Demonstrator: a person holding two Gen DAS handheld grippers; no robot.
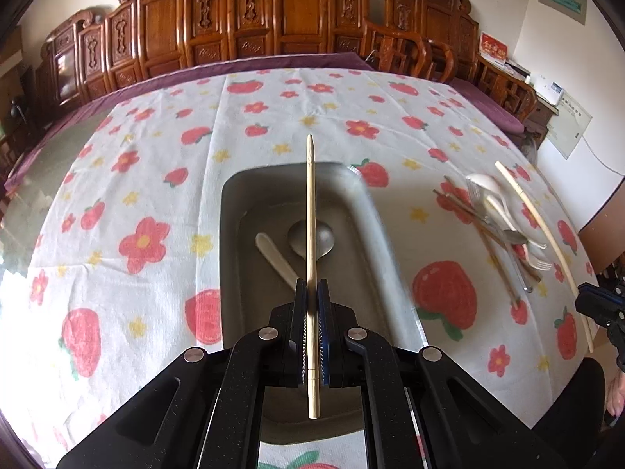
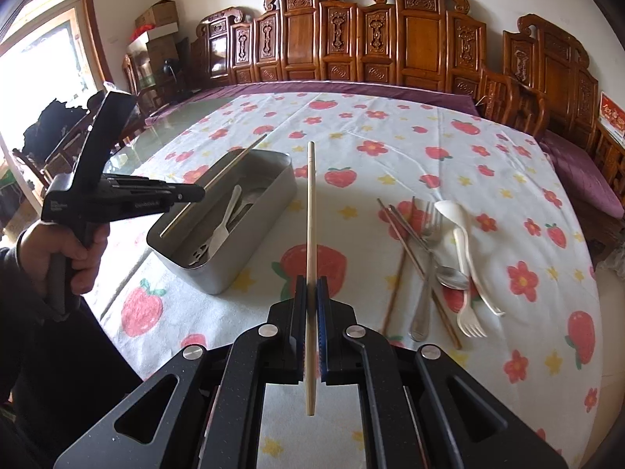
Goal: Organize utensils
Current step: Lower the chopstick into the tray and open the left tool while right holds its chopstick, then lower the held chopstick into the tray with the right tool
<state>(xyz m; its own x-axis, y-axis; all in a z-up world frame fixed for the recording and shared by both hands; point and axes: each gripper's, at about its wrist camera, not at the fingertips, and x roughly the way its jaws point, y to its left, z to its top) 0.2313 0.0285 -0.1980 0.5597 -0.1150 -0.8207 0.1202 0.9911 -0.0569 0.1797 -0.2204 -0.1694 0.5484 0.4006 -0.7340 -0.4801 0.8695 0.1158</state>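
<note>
Both hand-held grippers sit clamped on one chopstick each: left hand-held gripper (image 1: 311,293) pinches a pale wooden chopstick (image 1: 311,211) over the grey metal tray (image 1: 234,211), right hand-held gripper (image 2: 311,293) pinches a second pale chopstick (image 2: 311,203) above the tablecloth (image 2: 390,148), between the tray and the loose pile. We read the step as: deliver the chopstick pair into the tray, left first since it hangs right above the opening. Next move, as we judge it: lower the left stick along the tray's long axis, keep the tip clear of the far rim, then let go; the right one has to travel left to the tray before the same drop. Risk: a long stick landing across the rim instead of inside. Count in tray, left wrist view: one metal spoon (image 1: 311,237) and one pale handle (image 1: 275,258); right wrist view suggests a white fork or similar and perhaps more, can't tell exactly. Pile on the table (image 2: 187,117), right view: one white spoon (image 2: 453,211), one white fork (image 2: 468,312), one metal spoon (image 2: 449,275), at least one metal fork (image 2: 429,215), roughly three dark chopsticks (image 2: 402,230). Overlaps make that a loose count.
</note>
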